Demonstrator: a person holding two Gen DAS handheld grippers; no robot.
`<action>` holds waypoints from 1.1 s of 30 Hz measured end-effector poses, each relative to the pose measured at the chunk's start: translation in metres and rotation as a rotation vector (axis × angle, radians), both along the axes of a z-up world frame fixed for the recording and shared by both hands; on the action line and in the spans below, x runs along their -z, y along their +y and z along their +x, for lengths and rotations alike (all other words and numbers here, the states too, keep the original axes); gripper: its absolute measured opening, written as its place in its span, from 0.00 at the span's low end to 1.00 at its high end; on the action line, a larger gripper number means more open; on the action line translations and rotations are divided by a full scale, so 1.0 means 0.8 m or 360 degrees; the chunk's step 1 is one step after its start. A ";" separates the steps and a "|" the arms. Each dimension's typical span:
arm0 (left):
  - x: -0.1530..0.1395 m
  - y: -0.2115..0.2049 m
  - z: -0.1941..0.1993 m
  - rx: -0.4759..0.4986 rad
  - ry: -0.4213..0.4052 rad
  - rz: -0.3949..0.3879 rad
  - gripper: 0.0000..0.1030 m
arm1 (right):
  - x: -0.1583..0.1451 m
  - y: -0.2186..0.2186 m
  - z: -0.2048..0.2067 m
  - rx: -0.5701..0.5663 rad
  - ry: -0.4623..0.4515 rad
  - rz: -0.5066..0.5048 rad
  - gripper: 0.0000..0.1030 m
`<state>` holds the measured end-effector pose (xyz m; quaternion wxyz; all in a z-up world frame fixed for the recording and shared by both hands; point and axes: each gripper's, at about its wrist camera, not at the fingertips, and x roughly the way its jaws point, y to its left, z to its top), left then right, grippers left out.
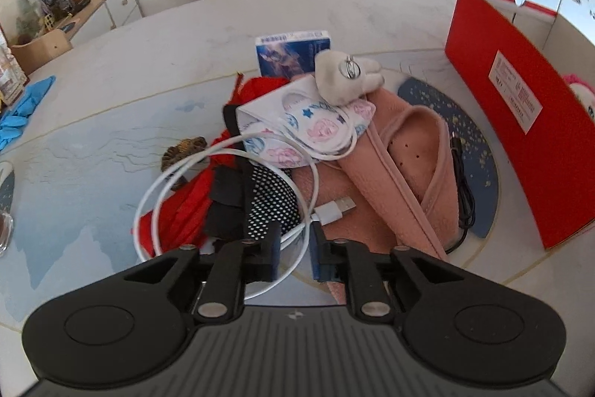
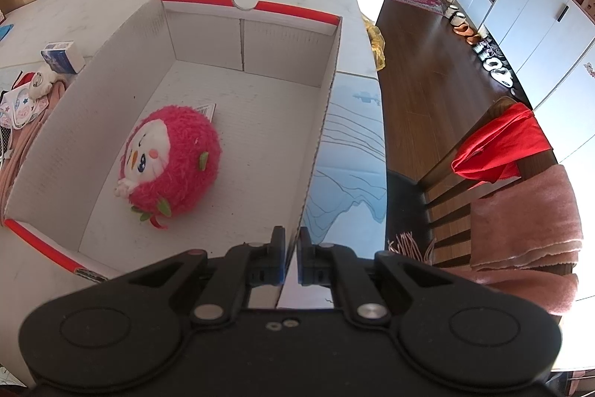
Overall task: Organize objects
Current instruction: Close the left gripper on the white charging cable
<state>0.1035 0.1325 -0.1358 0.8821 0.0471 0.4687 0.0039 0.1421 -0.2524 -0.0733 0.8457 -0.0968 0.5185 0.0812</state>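
The white USB cable (image 1: 230, 188) lies coiled on the heap of clothes, and its loop runs straight through the gap of the left gripper (image 1: 293, 257), with the plug end (image 1: 334, 209) lying just ahead and a little to the right of the fingertips. The jaws stand slightly apart with the cord between them, and the pads do not look to be pressing on it, so I judge the cable not gripped at this moment. The coil's long axis runs away from the tongs and to the left, over a black dotted cloth (image 1: 271, 201) and red fabric (image 1: 178, 214). Around the cable sit a printed cloth pouch (image 1: 297, 121), a small white plush toy (image 1: 346, 77) on top of it, a pink fleece garment (image 1: 394, 173), a blue box (image 1: 292, 53) behind, and a black cable (image 1: 463, 181) to the right. To the right of the cable stands the red cardboard box (image 1: 513, 121), which I take to be the destination; the left hand is plainly the nearer one to the cable. The right gripper (image 2: 293, 257) is clenched on the right-hand wall of that box (image 2: 319, 136), apparently steadying it. Inside, the box holds only a pink round plush toy (image 2: 173, 160) and a small paper tag (image 2: 206, 110) behind it, so most of its floor is free. The likely next move is to close on the cord and carry it rightward over the red wall.
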 end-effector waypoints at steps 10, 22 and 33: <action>0.019 -0.004 0.022 0.0072 0.0057 0.0021 0.56 | 0.000 -0.001 -0.001 0.0003 0.0005 0.0002 0.05; 0.020 -0.001 0.035 0.0080 0.0082 -0.0082 0.34 | 0.000 -0.001 0.000 0.0010 0.0007 -0.0001 0.05; -0.008 0.003 0.010 0.0028 -0.0057 -0.0130 0.14 | 0.000 -0.001 0.001 0.0008 0.0007 -0.0002 0.05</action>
